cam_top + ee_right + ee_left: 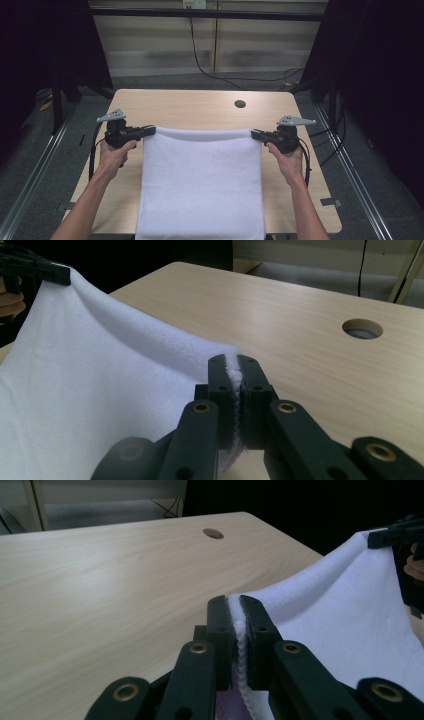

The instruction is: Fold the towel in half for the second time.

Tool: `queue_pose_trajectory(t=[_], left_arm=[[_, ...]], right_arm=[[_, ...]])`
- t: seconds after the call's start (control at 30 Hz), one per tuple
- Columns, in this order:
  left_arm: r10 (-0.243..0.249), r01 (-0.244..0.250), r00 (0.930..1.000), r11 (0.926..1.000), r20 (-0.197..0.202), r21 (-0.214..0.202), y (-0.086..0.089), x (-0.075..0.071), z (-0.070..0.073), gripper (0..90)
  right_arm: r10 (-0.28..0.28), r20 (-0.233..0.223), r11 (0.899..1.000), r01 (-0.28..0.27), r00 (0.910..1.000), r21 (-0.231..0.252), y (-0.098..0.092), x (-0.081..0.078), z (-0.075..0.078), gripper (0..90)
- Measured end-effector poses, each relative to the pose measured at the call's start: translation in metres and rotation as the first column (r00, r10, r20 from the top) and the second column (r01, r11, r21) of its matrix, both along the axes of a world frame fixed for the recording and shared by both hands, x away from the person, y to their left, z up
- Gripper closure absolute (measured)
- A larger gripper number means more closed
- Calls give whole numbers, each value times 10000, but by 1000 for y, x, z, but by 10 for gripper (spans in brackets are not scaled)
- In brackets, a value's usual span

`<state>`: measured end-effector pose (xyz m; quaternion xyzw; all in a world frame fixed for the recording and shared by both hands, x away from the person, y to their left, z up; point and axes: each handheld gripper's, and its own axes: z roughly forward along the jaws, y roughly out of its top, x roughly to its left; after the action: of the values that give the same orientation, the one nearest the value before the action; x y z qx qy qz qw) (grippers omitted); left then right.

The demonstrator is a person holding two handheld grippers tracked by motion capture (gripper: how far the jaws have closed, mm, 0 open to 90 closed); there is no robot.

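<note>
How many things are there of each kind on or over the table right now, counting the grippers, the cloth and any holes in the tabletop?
Grippers: 2, the left gripper and the right gripper, each shut on a far corner of the towel
White towels: 1, the white towel
Round holes in the table: 1, the round hole
Total: 4

The towel (202, 185) hangs between left tool (150, 131) and right tool (256, 133), above the table (200, 107).
</note>
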<state>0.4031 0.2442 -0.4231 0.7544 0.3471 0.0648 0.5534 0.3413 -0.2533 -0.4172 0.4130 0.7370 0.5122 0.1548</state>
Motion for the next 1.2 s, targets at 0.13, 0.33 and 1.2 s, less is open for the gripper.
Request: queue_pose_trajectory(t=[0.13,0.33,1.2], left_arm=[[183,-182,9997,9998,177,-70,1,9,11,843],[340,-346,9987,9993,375,154,2,24,24,846],[-83,104,9968,9996,793,-264,2,-6,17,845]], right_arm=[[-61,150,9999,63,9999,-86,1,10,11,863],[-106,352,9995,117,9993,-301,4,28,30,865],[278,695,9984,-243,9972,-507,3,8,29,864]])
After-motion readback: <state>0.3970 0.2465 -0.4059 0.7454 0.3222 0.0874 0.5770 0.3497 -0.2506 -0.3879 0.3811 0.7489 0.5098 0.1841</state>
